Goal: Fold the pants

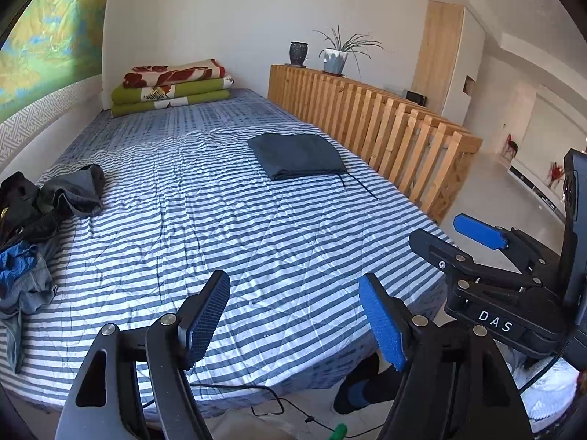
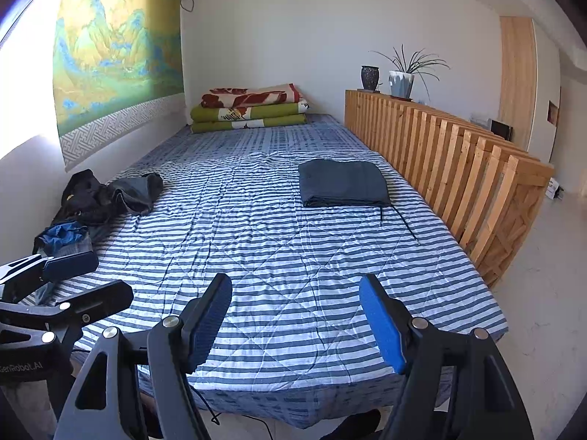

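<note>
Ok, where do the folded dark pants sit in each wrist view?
Left wrist: folded pants right of centre, in the upper half, on the striped bed.
Right wrist: folded pants right of centre, mid-height, drawstrings trailing toward the camera.
Shared landmark: the slatted wooden rail just to their right.

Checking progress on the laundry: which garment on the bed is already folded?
The dark grey pants beside the wooden railing, a flat neat rectangle. The clothes by the wall lie crumpled in a heap.

Stacked blankets (image 2: 251, 108), potted plant (image 2: 401, 82)
</note>
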